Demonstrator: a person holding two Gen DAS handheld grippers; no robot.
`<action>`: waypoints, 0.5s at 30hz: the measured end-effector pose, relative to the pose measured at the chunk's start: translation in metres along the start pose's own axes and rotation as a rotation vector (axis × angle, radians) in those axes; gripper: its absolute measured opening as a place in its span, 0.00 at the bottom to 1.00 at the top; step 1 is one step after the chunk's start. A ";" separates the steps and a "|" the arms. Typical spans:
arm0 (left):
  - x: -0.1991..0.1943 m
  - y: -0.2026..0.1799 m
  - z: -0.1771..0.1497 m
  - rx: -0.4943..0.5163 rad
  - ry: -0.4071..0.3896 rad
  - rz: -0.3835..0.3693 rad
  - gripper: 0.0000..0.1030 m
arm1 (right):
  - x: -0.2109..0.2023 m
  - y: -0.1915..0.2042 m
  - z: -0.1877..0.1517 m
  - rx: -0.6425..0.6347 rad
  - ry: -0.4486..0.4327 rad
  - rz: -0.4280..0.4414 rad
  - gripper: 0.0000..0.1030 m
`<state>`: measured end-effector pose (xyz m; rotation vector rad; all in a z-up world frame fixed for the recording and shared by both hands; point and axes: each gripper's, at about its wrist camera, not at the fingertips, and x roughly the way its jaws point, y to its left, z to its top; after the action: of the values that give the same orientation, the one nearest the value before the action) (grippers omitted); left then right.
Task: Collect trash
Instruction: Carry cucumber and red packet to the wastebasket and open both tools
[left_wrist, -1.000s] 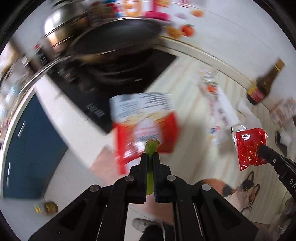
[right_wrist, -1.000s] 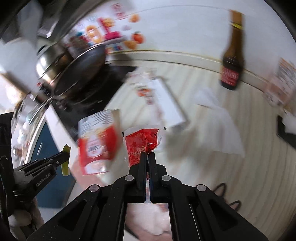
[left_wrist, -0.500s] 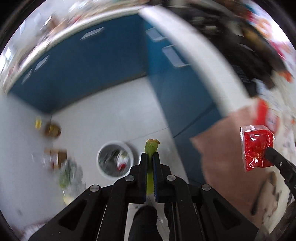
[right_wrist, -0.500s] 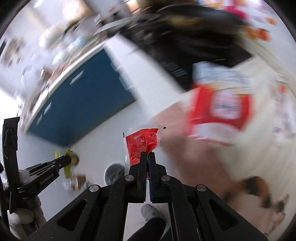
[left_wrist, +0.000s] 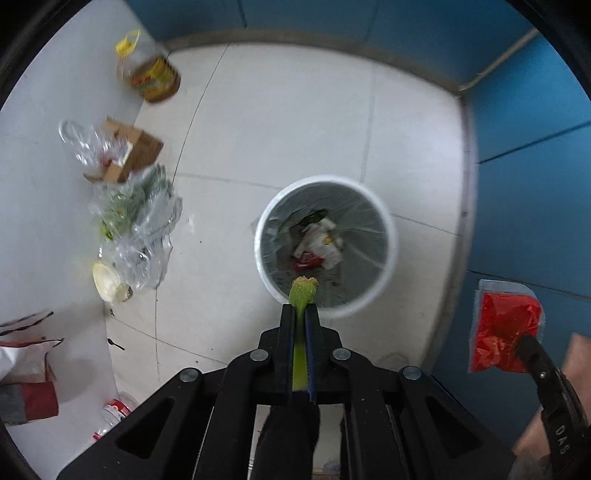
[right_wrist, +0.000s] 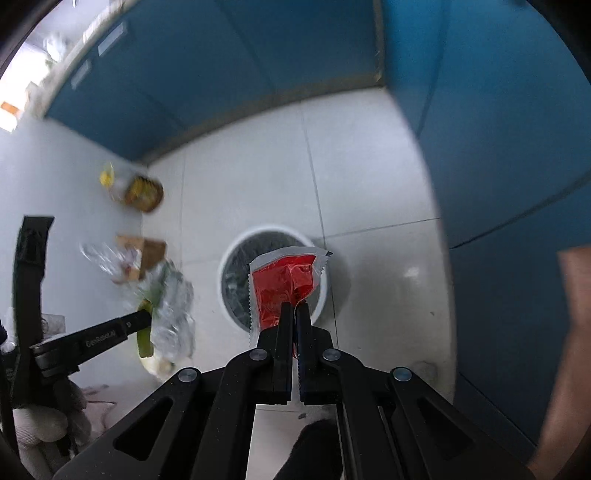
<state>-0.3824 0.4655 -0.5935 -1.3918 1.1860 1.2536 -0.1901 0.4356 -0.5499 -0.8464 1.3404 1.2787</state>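
Note:
My left gripper (left_wrist: 300, 308) is shut on a green vegetable stalk (left_wrist: 302, 295) and holds it above the near rim of a white round trash bin (left_wrist: 388, 221) on the floor, which holds wrappers. My right gripper (right_wrist: 294, 308) is shut on a red sauce packet (right_wrist: 282, 288) and holds it over the same bin (right_wrist: 322, 295). The packet (left_wrist: 504, 325) also shows at the right of the left wrist view. The left gripper (right_wrist: 144, 317) with the stalk (right_wrist: 144, 338) shows at the left of the right wrist view.
Blue cabinet fronts (left_wrist: 535, 184) stand close to the right of the bin and along the far side. Left of the bin lie clear plastic bags with greens (left_wrist: 136, 218), a cardboard box (left_wrist: 136, 151) and an oil jug (left_wrist: 151, 74). A plastic bottle (left_wrist: 114, 410) lies nearer.
Both grippers have swung from the countertop down to the floor and closed in over the trash bin. Each still holds its item.

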 end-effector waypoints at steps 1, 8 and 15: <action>0.022 0.005 0.005 -0.010 0.012 -0.001 0.03 | 0.020 0.003 0.000 -0.008 0.010 -0.004 0.02; 0.108 0.014 0.024 -0.019 0.070 -0.023 0.03 | 0.146 0.013 0.001 -0.045 0.082 -0.048 0.02; 0.133 0.004 0.034 -0.016 0.099 -0.056 0.07 | 0.199 0.008 0.008 -0.074 0.130 -0.052 0.02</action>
<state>-0.3875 0.4868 -0.7295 -1.5038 1.1981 1.1687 -0.2353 0.4771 -0.7393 -1.0238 1.3703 1.2565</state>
